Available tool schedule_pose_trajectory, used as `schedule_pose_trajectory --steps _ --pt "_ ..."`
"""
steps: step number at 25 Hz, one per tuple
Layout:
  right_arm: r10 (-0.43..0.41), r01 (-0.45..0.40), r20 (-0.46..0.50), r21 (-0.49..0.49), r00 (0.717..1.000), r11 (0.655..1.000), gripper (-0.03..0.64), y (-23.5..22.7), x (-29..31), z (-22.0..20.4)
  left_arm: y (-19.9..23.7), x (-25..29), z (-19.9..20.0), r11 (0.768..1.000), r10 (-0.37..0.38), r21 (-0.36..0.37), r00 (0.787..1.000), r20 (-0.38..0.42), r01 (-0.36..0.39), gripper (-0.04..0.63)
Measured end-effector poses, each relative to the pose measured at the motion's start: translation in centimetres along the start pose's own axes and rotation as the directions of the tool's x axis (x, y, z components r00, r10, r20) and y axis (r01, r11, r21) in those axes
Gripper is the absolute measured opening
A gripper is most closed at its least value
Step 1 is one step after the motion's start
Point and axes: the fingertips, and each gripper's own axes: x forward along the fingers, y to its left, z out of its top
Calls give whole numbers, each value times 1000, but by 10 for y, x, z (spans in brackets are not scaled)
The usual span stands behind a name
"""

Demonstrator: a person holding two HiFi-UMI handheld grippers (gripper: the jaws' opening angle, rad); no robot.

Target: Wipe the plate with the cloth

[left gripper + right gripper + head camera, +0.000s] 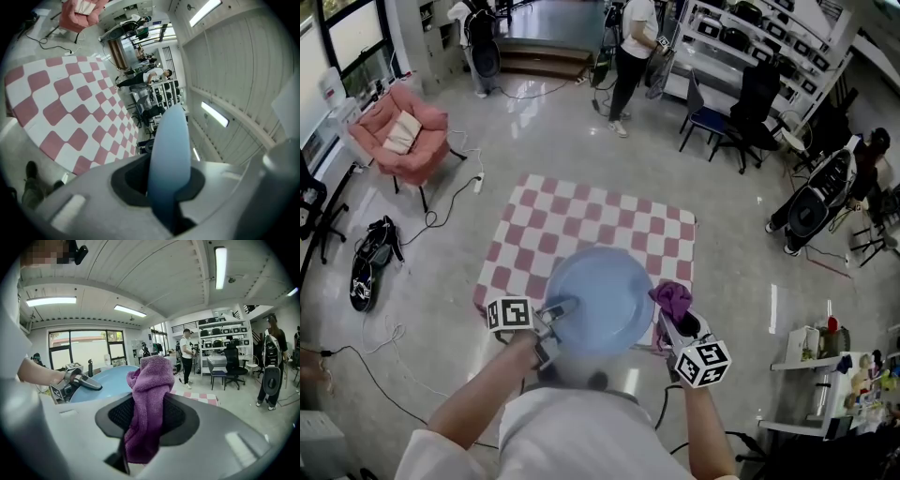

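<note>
Left gripper (558, 309) clamped on plate (602, 298) rim, centre frame; right gripper (672, 317) pinching cloth (673, 297). Plate looks stiff, slick, probably breakable: hold by rim. Cloth's limp, light.

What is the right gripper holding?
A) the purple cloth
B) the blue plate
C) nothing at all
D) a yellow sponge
A: the right gripper has its jaws shut on the purple cloth, while the blue plate sits in the left gripper.
</note>
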Motion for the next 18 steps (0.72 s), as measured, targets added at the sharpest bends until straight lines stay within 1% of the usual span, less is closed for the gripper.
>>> schedule_pose_trajectory --steps 5,9,14,18 --pt "23 -23 -9 -26 1000 999 140 10 8 5 0 0 0 999 26 42 999 -25 -25 57" --pt "46 -48 -38 -58 998 997 140 18 17 9 -1 0 -4 996 46 83 998 -50 -41 57" --pt "80 -89 -97 -93 992 992 141 28 27 4 -3 3 -6 995 42 92 997 -60 -37 57" --pt "79 -94 -124 -125 989 988 141 29 33 1 -1 5 -6 994 49 100 997 -62 -43 57"
